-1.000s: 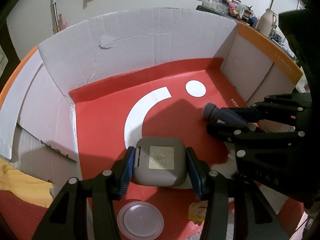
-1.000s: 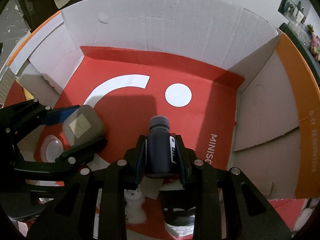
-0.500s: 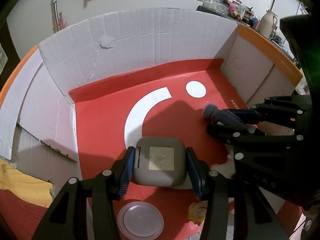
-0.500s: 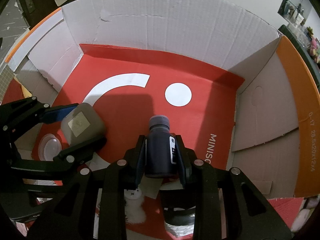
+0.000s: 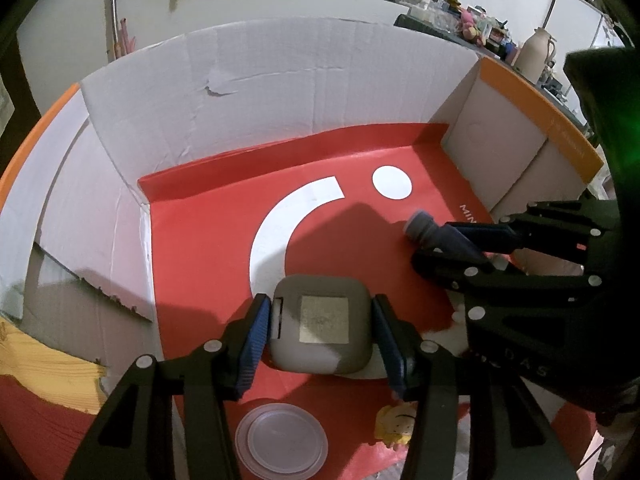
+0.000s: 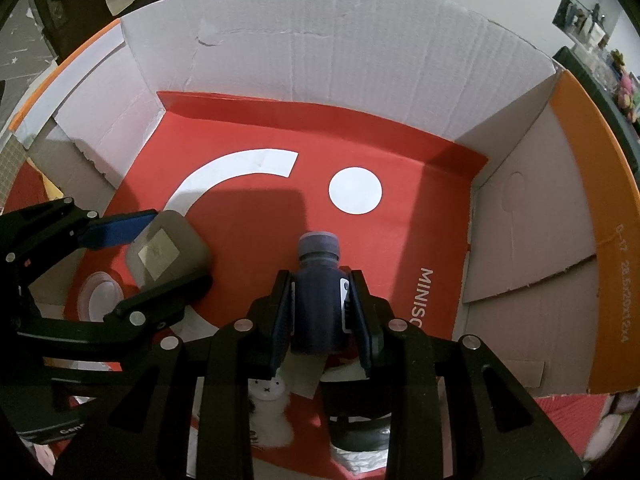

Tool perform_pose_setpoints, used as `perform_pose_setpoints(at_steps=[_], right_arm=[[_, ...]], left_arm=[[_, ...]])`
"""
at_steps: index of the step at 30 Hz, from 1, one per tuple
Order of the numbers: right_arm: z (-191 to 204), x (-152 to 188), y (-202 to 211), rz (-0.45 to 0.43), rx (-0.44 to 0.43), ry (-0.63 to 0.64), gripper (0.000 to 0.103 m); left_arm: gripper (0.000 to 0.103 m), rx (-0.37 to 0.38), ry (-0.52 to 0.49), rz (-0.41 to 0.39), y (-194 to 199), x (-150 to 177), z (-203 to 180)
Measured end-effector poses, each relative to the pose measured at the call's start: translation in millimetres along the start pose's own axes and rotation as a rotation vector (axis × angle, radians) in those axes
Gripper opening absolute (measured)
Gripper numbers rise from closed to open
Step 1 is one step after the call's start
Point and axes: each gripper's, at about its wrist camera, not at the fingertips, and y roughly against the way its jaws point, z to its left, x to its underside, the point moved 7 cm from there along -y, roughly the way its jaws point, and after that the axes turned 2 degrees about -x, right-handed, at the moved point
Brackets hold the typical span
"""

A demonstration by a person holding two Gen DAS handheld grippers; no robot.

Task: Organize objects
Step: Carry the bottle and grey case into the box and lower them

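Note:
My left gripper (image 5: pixel 320 312) is shut on a grey rounded square case (image 5: pixel 320 332) with a pale label, held over the red floor of an open cardboard box (image 5: pixel 280 92). The case also shows in the right wrist view (image 6: pixel 166 254), with the left gripper (image 6: pixel 160 252) around it. My right gripper (image 6: pixel 320 284) is shut on a dark blue bottle (image 6: pixel 318 292) with a grey cap, lying along the fingers, cap pointing into the box. In the left wrist view the bottle (image 5: pixel 440 236) and right gripper (image 5: pixel 452 246) are at the right.
The box floor (image 6: pixel 380 248) is red with a white arc and dot. White walls rise at the back and left, an orange-edged flap (image 6: pixel 580 200) at the right. Below the grippers lie a clear round lid (image 5: pixel 280 440), a yellow figure (image 5: pixel 396 424), a white plush (image 6: pixel 268 412) and a black round object (image 6: pixel 360 424).
Both grippers keep their holds and have shifted only slightly over the box; the bottle has edged a little toward the right in the left wrist view.

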Motion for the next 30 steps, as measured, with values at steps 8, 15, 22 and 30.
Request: perform_pose_setpoints(at_steps=[8, 15, 22, 30], right_arm=[[-1, -3, 2, -0.005, -0.003, 0.0, 0.027], [4, 0, 6, -0.005, 0.0, -0.001, 0.028], [8, -1, 19, -0.024, -0.006, -0.012, 0.028], [14, 4, 51, -0.075, -0.009, -0.018, 0.028]], left_arm=[[0.056, 0.011, 0.014, 0.001, 1, 0, 0], [0.056, 0.015, 0.019, -0.016, 2, -6, -2], [0.056, 0.019, 0.029, -0.037, 14, -10, -3], [0.063, 0.03, 0.044, -0.087, 42, -8, -8]])
